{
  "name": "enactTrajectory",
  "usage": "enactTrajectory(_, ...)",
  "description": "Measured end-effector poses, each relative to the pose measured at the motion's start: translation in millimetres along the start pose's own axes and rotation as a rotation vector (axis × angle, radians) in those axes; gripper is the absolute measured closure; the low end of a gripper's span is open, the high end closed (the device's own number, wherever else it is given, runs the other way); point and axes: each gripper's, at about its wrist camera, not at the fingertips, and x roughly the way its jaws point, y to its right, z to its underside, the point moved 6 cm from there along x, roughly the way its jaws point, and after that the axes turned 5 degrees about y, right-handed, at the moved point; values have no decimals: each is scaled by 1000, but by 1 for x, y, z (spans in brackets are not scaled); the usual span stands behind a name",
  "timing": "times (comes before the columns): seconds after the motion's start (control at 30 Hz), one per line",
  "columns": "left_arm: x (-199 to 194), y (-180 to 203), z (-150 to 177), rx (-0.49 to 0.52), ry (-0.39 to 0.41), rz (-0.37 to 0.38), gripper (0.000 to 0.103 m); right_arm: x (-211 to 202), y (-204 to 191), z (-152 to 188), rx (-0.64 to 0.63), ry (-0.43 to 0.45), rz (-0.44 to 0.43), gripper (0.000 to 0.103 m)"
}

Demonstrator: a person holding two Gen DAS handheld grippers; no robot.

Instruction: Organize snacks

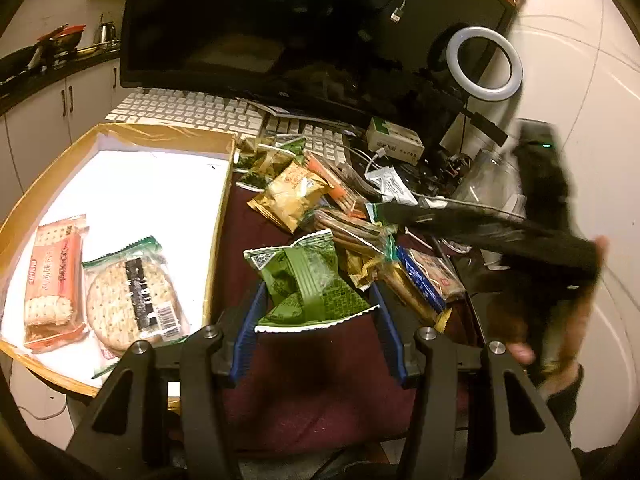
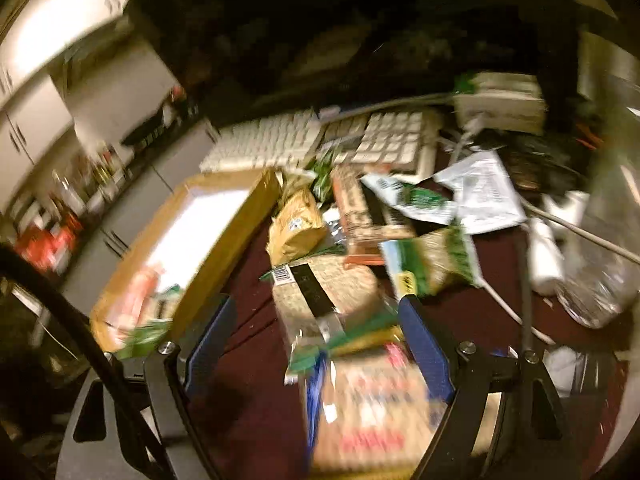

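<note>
A heap of snack packets [image 1: 344,220] lies on a dark red cloth [image 1: 312,380] to the right of a shallow cardboard tray [image 1: 222,200]. The tray holds an orange cracker pack [image 1: 54,280] and a round cracker pack [image 1: 134,296]. My left gripper [image 1: 318,312] is open, its blue fingers on either side of a green packet [image 1: 308,284]. My right gripper [image 2: 316,340] is open over a round cracker pack [image 2: 320,292] and a beige packet [image 2: 372,412]; that view is blurred. The right gripper also shows in the left wrist view [image 1: 480,228], blurred, over the heap.
A white keyboard [image 1: 192,108] and a dark monitor [image 1: 280,28] stand behind the tray. A ring light [image 1: 484,64], a small white box [image 1: 394,140], cables and a clear plastic bottle [image 2: 600,280] crowd the right side. Kitchen cabinets [image 1: 44,116] are at the far left.
</note>
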Motion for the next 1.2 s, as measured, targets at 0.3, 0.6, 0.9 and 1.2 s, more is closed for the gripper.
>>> enactTrajectory(0.3, -8, -12, -3, -35, 22, -3, 49, 53, -5, -4, -74, -150, 70, 16)
enactTrajectory(0.6, -18, -22, -8, -66, 55, -9, 49, 43, -6, 4, -30, -138, 0, 27)
enactTrajectory(0.9, -45, -57, -26, -134, 131, -57, 49, 0, -47, -1, -29, 58, -173, 27)
enactTrajectory(1.2, -37, -131, -67, -193, 141, -152, 49, 24, -128, -30, -46, 63, -297, 27)
